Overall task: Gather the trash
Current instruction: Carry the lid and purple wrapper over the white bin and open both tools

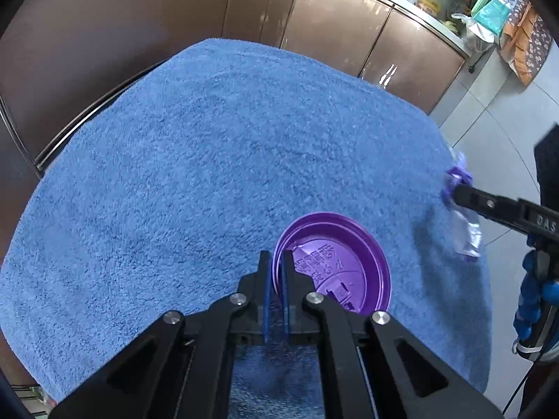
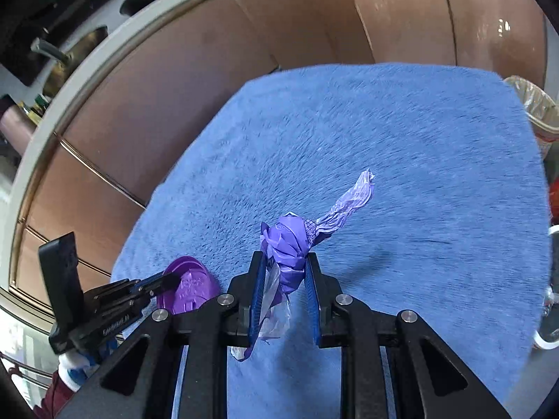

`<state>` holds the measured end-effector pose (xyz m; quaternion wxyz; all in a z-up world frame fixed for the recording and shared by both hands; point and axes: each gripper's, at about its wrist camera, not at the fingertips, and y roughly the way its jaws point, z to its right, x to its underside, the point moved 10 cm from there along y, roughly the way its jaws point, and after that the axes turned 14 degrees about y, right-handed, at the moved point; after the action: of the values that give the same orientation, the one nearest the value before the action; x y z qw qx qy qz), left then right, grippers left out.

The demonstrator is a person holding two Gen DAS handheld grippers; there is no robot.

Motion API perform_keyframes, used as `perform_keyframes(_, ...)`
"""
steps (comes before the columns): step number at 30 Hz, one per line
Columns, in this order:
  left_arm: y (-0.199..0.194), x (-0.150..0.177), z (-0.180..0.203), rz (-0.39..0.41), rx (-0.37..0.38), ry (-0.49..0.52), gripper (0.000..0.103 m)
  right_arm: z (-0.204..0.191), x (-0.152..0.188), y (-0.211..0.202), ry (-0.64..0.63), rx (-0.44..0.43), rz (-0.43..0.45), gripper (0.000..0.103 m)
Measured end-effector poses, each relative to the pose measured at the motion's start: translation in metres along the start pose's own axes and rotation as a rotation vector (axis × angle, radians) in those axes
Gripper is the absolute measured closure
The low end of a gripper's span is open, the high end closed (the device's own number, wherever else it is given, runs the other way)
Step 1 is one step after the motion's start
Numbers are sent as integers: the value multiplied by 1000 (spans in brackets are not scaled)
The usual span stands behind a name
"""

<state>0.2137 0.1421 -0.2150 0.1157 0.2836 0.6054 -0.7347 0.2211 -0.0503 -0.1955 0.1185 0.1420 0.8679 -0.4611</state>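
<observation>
The left gripper [image 1: 276,262] has its fingers nearly closed, pinching the rim of the purple cup lid [image 1: 335,265] tilted on edge over the blue towel [image 1: 209,157], likely for carrying. The right gripper [image 2: 283,262] clamps a twisted purple wrapper [image 2: 290,241] above the towel. A lined bin [image 2: 534,104] waits beyond.

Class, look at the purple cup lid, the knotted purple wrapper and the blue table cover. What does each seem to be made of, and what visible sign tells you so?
Purple lid: looks like thin moulded plastic, semi-glossy; raised lettering and a crisp stepped rim.
Knotted wrapper: probably thin plastic film, slightly shiny; it crumples, twists and turns translucent at its tail.
Blue cover: seemingly terry or fleece cloth, matte; a fuzzy looped pile with no reflections.
</observation>
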Motion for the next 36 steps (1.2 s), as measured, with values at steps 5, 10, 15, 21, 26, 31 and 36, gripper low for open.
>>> perform_keyframes(5, -7, -28, 33, 21, 15, 35, 99, 39, -12, -51, 9, 31, 78, 81)
perform_keyframes(10, -1, -64, 99, 29, 72, 126, 99, 110, -25, -110, 58, 126, 172, 81)
perform_keyframes(15, 22, -106, 193, 24, 163, 238, 99, 197, -35, -159, 115, 273, 241, 81)
perform_keyframes(21, 74, -143, 310, -14, 256, 345, 99, 291, -38, -176, 203, 397, 253, 81)
perform_keyframes(26, 123, -158, 393, -60, 283, 398, 98, 352, -32, -163, 261, 457, 223, 81)
perform_keyframes(31, 173, -165, 448, -113, 267, 431, 98, 395, -30, -145, 310, 494, 196, 79)
perform_keyframes(36, 216, -161, 478, -150, 260, 423, 98, 428, -26, -125, 348, 516, 170, 74)
